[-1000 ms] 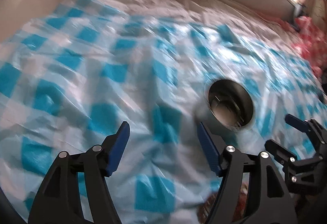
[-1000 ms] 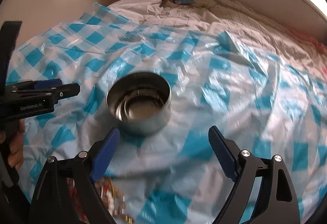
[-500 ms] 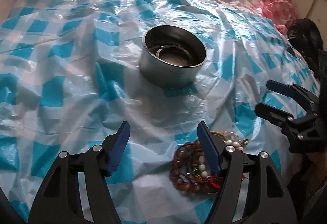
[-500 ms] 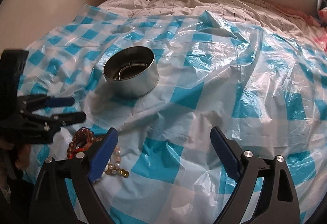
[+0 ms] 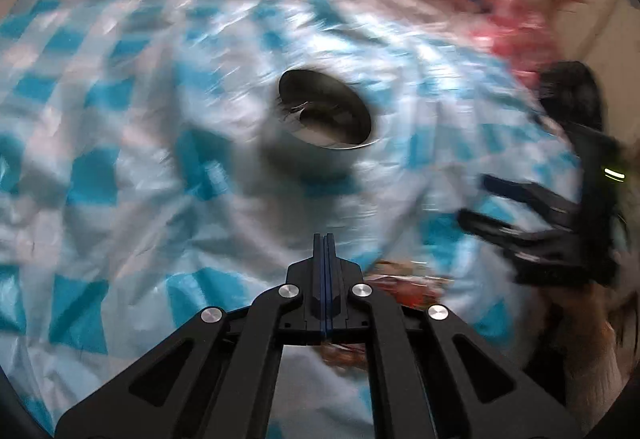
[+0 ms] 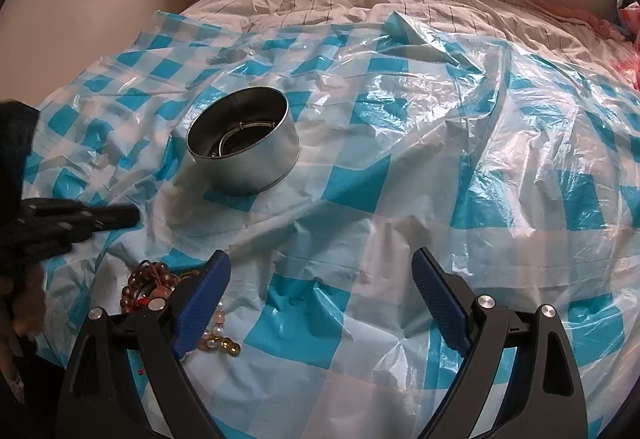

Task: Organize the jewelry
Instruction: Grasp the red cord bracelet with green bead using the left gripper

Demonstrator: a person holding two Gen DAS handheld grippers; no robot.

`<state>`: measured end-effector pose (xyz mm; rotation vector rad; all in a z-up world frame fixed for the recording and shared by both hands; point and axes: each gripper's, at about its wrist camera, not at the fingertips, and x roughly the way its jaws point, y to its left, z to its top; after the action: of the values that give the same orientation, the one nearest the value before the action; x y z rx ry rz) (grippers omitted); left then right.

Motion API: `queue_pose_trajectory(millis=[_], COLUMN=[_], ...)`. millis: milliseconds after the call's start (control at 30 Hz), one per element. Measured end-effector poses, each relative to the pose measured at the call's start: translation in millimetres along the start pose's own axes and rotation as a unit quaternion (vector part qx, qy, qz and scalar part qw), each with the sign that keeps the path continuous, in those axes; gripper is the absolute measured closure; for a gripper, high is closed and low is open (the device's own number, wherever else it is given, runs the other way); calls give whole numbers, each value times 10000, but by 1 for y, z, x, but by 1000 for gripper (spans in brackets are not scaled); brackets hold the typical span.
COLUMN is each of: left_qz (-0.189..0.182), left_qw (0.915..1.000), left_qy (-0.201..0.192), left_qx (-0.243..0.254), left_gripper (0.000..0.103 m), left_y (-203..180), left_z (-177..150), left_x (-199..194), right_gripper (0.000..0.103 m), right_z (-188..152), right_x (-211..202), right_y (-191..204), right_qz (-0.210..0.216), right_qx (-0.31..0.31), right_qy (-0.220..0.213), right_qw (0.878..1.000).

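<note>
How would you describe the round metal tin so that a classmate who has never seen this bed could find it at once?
Start at the blue-and-white checked plastic sheet spread over the bed. Near its middle, beyond the heap of beaded bracelets, stands the round metal tin, open at the top with a ring-shaped item inside. It is the only shiny, rigid container there.

sheet (image 6: 360,191): blue-white check | tin (image 6: 256,175): silver | beads (image 6: 148,285): brown

Both wrist views look steeply down, close over the bed's blue-and-white checked plastic sheet (image 6: 400,143). Shared: the round steel tin (image 5: 320,127) (image 6: 244,147). Left view is motion-blurred.
</note>
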<state>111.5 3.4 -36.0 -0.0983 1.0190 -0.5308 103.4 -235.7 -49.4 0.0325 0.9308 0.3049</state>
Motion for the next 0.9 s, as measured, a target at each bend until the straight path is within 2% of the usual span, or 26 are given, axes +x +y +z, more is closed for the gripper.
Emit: queue_pose_trajectory(millis=[33,67,100,133,200,300,333,367,433,500,567,633,733,800,833,900], left_qz=[-479,-658,-678,-565,-313,-247,-266,-308,-271,-364,-602,-679,-901,-1165,-1198,-981], left_qw=[9986,9969,9954,9936,9909,9901,9899,9892,9893,9916,9947,9965,9956,9926,9920,9942], left_qy=[121,234,354,500,676,801,801,806,740,595,279,18,-239,-290,-316,-282], left_qx=[209,370,575,839,1123,1124,1143,1183,1229,1088,786,481,-26,-196,-257,-352], left_gripper=[102,101,94,81,72,74,85,90,90,90,90,90,90,90,90,90], left_y=[-10,-19,-29,-40,-51,-54,-55,-57,-58,-53,-41,-28,-8,-3,-2,1], left_z=[-4,-7,-12,-18,-26,-30,-30,-29,-30,-27,-19,-12,-3,0,2,4], left_x=[-2,0,3,9,20,29,30,29,26,18,2,-11,-21,-23,-24,-19], right_gripper=[15,15,15,15,15,15,15,15,15,15,15,15,15,15,15,15], right_z=[0,1,1,1,1,1,1,1,1,1,1,0,-1,-2,-3,-3], right_x=[1,1,2,3,4,6,7,8,9,9,9,10,10,11,12,12], right_y=[0,0,-1,-1,0,1,1,1,1,1,1,2,5,6,7,8], right_qz=[-7,-11,-14,-13,-4,6,6,9,11,10,11,20,36,27,22,8], right_qx=[1,2,3,5,3,-7,-10,-11,-8,-6,-10,-30,-99,-127,-134,-154], right_qy=[4,11,25,37,47,69,76,85,95,95,101,119,123,148,158,166], right_qw=[10000,10000,10000,10000,10000,10000,10000,10000,10000,10000,9999,9999,9999,9998,9998,9997])
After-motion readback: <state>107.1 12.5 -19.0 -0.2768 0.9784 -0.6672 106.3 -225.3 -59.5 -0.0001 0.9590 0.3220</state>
